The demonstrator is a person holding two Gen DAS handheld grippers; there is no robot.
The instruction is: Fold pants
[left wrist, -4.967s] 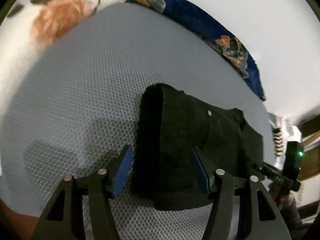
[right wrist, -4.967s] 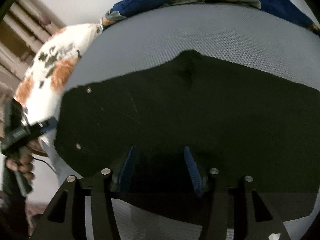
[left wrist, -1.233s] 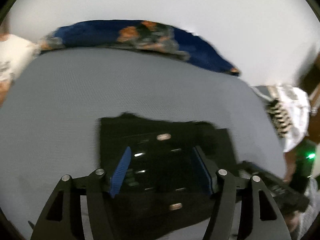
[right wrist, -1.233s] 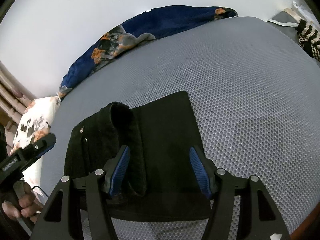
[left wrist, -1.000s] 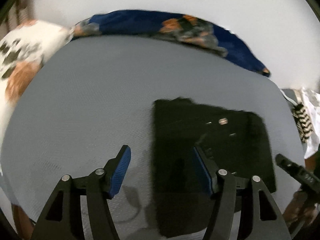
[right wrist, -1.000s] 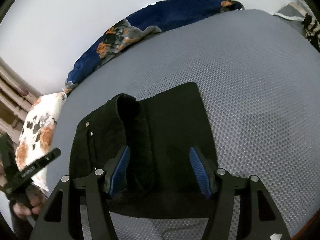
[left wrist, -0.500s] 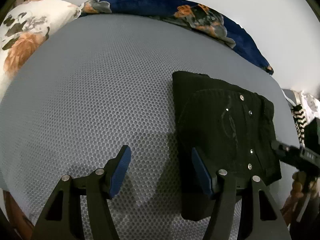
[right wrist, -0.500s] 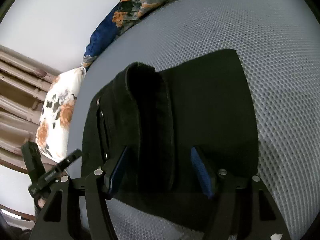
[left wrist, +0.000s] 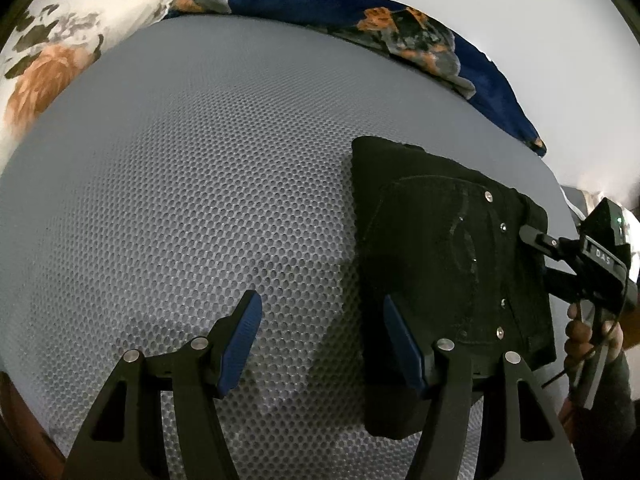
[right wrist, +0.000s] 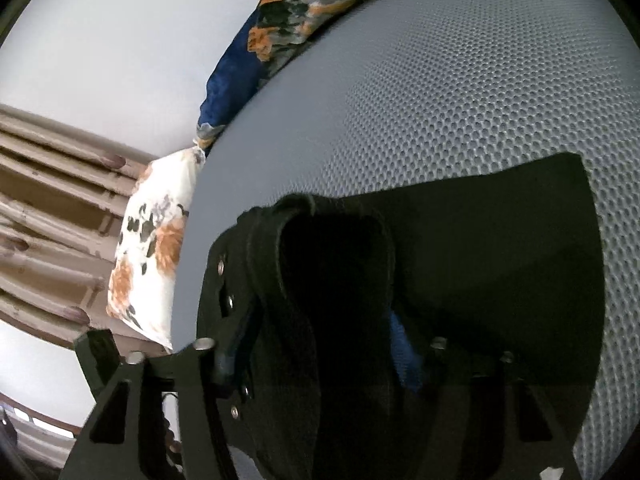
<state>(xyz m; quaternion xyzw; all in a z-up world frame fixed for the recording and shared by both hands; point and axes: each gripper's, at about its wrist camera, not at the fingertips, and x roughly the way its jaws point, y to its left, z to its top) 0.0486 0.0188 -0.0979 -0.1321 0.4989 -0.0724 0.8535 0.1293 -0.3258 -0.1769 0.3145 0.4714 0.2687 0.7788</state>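
Note:
The black pants (left wrist: 448,264) lie folded into a compact rectangle on the grey mesh bed cover (left wrist: 200,184), at the right of the left wrist view. My left gripper (left wrist: 320,344) is open and empty, just left of the pants' near edge. My right gripper (left wrist: 560,248) shows at the pants' far right edge. In the right wrist view the pants (right wrist: 460,280) fill the frame; my right gripper (right wrist: 316,344) is open with the raised waistband fold between its fingers.
A floral white pillow (left wrist: 44,52) lies at the back left, and also shows in the right wrist view (right wrist: 148,256). A blue flowered blanket (left wrist: 400,36) runs along the wall. Beige curtains (right wrist: 48,216) hang beyond the bed.
My left gripper has drawn back left off the pants and stays open. My right gripper has moved in close and low over the pants' waistband fold.

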